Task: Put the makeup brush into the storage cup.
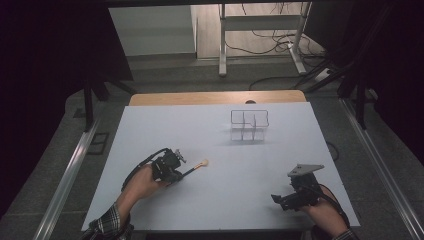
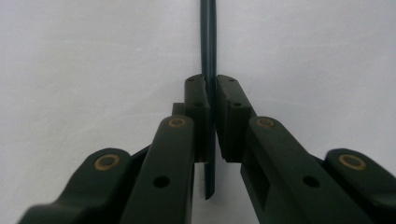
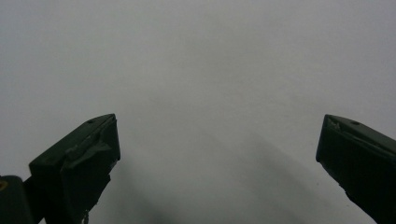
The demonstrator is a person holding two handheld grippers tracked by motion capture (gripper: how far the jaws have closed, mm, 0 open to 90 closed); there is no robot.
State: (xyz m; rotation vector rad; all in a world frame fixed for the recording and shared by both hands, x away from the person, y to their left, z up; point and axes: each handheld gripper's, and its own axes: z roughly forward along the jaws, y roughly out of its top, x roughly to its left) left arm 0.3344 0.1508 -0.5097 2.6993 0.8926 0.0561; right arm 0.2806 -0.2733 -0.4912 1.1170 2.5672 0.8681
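Clearly, I am handling something light and stiff: a slim dark-handled utensil [image 1: 192, 170] with a small pale head, probably a little spoon or brush, lying on the white table [image 1: 150, 130] toward its near left side. Judging by its thin, smooth shaft [image 2: 208, 42], I am expecting it to twist or slide between flat pads, so I am taking it along the handle a little way in from the butt, which is leaving a short stub behind the pinch and the pale head pointing away.

My left gripper [image 1: 175, 170] is pressing its jaws together on that handle; in the left gripper view the shaft is running straight up between the pads [image 2: 196, 100] with no gap showing. My right gripper [image 1: 276, 199] is resting near the table's right front corner, well apart, jaws spread wide over bare tabletop and touching nothing. Farther back, a wire organizer rack [image 1: 249, 125] is standing.
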